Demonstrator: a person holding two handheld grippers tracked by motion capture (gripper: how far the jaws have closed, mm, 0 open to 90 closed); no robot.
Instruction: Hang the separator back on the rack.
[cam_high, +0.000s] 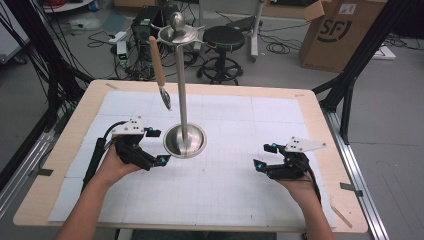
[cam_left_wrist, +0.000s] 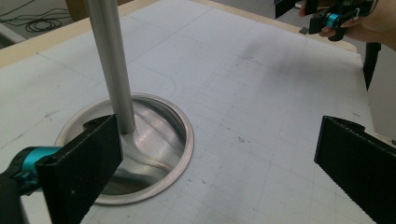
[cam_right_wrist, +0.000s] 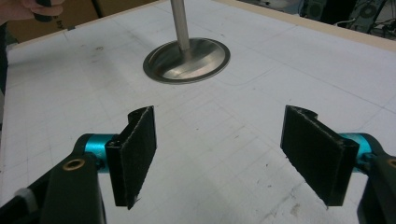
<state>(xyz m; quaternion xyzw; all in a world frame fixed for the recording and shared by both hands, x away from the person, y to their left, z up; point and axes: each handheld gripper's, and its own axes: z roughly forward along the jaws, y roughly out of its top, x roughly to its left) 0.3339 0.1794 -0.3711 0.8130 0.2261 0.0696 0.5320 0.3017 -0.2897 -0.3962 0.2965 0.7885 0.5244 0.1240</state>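
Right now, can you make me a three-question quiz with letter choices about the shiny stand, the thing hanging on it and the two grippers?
1. Where is the stand's round base?
A. on the white mat
B. on the floor
C. on the stool

2. How many utensils hang from the stand's top?
A. one
B. three
C. five

3. How are the right gripper's jaws?
A. shut on the pole
B. open, nothing between
C. shut on a box

Answers: A, mat lies under it; A, a single wooden-handled utensil hangs; B, bare mat shows between the jaws.

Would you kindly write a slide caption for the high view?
Two open hand-held grippers, left gripper and right gripper, flank a steel stand with a wooden-handled utensil hanging from it.
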